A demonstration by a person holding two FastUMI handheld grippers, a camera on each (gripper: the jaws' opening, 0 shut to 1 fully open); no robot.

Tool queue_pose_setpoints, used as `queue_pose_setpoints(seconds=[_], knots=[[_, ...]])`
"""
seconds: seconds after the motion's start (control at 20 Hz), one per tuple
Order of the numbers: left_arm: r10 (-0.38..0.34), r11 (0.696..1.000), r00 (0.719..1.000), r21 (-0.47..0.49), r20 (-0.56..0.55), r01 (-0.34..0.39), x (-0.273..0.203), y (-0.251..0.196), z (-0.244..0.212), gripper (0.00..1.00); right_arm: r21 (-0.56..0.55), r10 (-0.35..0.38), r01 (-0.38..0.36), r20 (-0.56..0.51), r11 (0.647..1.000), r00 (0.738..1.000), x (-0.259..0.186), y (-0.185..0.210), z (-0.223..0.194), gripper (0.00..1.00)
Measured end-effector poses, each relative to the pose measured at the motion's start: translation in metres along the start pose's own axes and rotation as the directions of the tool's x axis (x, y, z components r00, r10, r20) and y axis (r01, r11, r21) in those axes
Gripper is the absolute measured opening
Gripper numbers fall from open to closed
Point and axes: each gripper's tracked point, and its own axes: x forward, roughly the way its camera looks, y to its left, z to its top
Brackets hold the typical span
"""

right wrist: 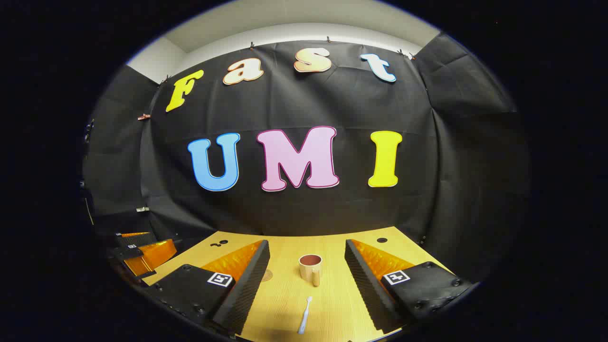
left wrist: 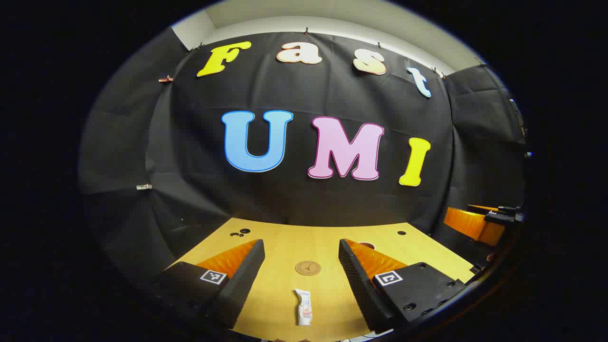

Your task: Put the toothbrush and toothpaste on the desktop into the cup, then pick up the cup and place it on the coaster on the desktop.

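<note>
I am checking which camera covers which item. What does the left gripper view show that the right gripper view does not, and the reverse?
Left gripper view: a white toothpaste tube lying flat between its open tool, and all of the round brown coaster beyond it.

Right gripper view: a white toothbrush lying flat between its open tool, and an upright beige cup with a handle behind it.

Both: the light wooden desktop with small dark holes and the black cloth wall. Each also catches the other tool at its edge.
</note>
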Motion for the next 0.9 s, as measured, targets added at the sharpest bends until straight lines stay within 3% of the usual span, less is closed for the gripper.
queue_pose_setpoints(seconds=[0.9], knots=[[-0.037, 0.998, 0.999, 0.054, -0.034, 0.039, 0.016, -0.022, -0.014, 0.98, 0.023, 0.010, -0.008, -0.052, 1.000, 0.999, 0.020, -0.024, -0.018, 0.98]])
